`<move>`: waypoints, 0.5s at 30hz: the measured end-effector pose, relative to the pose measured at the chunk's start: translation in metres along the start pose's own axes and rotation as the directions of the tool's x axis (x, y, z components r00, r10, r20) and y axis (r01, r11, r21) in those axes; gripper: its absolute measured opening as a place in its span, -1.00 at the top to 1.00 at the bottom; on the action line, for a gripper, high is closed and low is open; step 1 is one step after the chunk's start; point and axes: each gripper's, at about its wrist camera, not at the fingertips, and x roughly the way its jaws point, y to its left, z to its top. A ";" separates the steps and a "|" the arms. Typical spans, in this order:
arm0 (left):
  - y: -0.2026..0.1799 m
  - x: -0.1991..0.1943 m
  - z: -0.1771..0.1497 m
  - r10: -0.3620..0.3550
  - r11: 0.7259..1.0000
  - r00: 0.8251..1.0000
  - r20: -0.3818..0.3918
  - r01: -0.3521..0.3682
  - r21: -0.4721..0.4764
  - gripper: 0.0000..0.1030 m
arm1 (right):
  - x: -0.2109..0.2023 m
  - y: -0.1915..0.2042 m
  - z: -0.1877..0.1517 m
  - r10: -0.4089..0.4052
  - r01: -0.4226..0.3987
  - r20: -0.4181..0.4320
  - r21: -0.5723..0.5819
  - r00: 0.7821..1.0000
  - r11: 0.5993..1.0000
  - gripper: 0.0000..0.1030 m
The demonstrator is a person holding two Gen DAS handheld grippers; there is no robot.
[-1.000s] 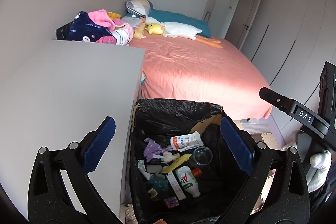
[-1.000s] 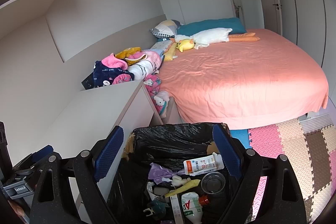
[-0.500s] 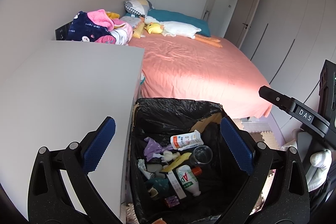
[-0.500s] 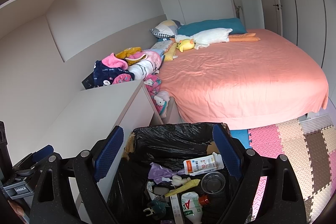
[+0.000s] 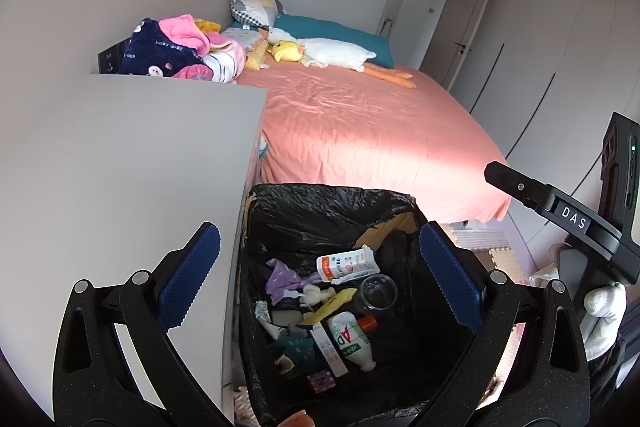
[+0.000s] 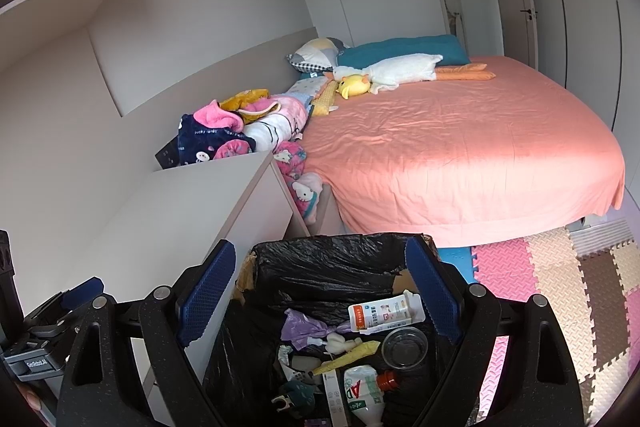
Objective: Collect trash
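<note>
Both grippers hover over the black-bagged trash bin (image 5: 332, 211), jaws wide apart, nothing between them: left gripper (image 5: 320, 267), right gripper (image 6: 320, 287). Trash sits inside the bin: white AD bottle (image 5: 350, 341), clear plastic cup (image 5: 378, 293), purple wrapper (image 5: 282, 277). Bin stands just beside the grey counter (image 5: 120, 167).

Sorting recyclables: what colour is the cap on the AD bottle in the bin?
Red cap, clearest in the right wrist view.

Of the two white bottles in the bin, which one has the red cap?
The bottle with green lettering, lying lower in the bin, has the red cap. The other bottle lies above it near the clear cup, with an orange label and no red cap.
</note>
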 end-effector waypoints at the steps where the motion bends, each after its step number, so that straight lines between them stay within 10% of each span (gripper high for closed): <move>1: 0.000 0.000 0.000 0.001 1.000 1.000 -0.001 -0.001 0.003 -0.88 | 0.001 0.000 0.000 -0.001 0.001 0.000 -0.001 1.000 1.000 -0.69; 15: -0.002 -0.003 0.002 0.053 0.998 0.998 0.017 -0.053 0.025 -0.88 | 0.000 0.000 0.000 -0.001 0.001 0.000 -0.002 1.000 1.000 -0.69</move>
